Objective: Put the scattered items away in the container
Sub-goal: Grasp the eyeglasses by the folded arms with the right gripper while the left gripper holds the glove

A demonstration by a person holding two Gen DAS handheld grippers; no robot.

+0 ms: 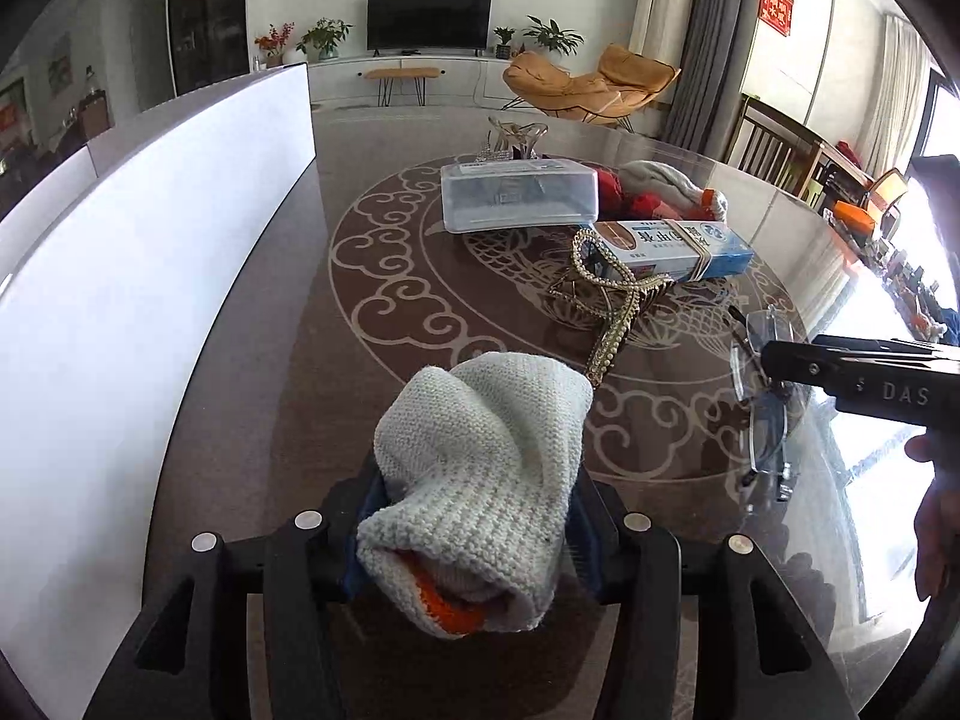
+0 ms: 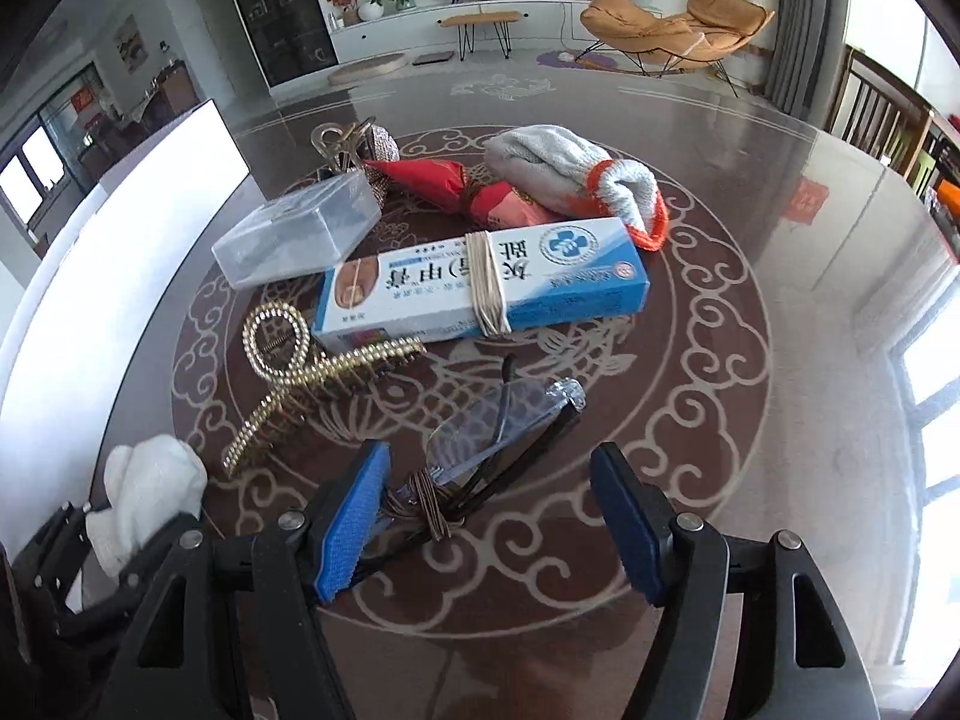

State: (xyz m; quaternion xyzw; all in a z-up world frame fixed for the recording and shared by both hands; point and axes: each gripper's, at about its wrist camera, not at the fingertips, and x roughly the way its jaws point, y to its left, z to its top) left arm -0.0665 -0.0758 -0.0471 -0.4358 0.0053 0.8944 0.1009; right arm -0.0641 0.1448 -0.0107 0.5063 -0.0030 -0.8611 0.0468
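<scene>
Pinched between the left gripper's (image 1: 474,546) pads, a white knit glove (image 1: 480,474) hung above the table (image 1: 270,360) beside the white container (image 1: 150,300); carrying it over the wall came next. Spread wide, the right gripper (image 2: 489,516) straddled folded glasses (image 2: 498,426) without gripping; closing seemed due.

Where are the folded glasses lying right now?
In the right wrist view, the folded glasses lie on the table between the open right gripper, just below the blue-and-white box.

Two black plastic handheld grippers, the left gripper (image 1: 474,546) and the right gripper (image 2: 489,516), have angular linkage arms fastened with round silver screws behind the jaws. Ribbed blue rubber pads (image 2: 351,525) line the inner jaw faces. White letters "DAS" mark the right gripper's side.
</scene>
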